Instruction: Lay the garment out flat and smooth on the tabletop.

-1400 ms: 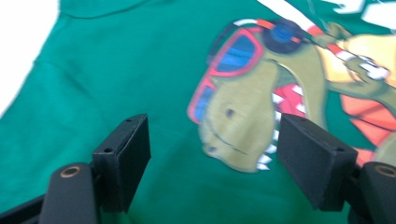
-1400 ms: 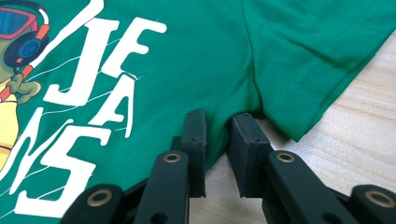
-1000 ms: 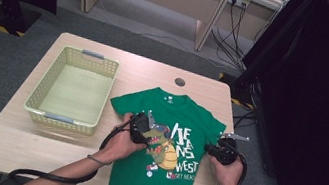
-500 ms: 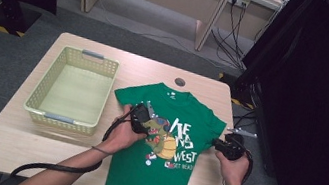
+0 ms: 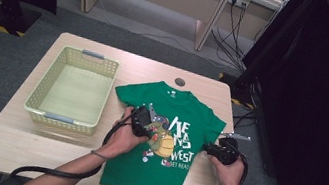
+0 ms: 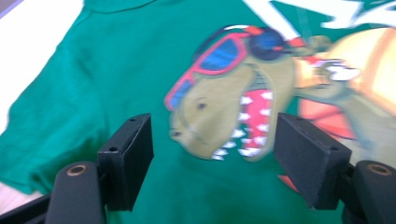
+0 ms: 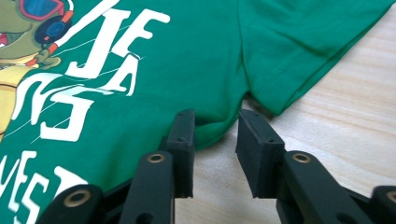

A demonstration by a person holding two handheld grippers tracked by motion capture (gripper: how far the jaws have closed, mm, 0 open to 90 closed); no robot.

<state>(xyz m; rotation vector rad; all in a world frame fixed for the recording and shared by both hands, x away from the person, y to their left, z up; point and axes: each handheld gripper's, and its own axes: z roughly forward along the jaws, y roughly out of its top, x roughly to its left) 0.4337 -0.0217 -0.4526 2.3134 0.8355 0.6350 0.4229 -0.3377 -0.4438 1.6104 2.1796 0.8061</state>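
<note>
1. While the green T-shirt (image 5: 160,137) lies flat on the table (image 5: 6,147), right of the basket (image 5: 72,88), the left gripper (image 6: 212,149) hovers released above its dinosaur print (image 6: 233,102).
2. The right gripper (image 7: 215,140) has just been opening; its jaws stand apart, straddling the side hem below the sleeve (image 7: 299,56).
3. Clamp squarely, taking both layers.

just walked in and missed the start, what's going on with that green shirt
A person at a light wooden table is working on a green cotton t-shirt with a dinosaur print, which lies spread flat beside a pale yellow plastic basket. The left gripper hovers open above the printed chest. The right gripper sits at the shirt's side edge under the sleeve; its jaws have just been opening, and the fabric edge lies between them unpinched. The shirt has not been folded.
</note>
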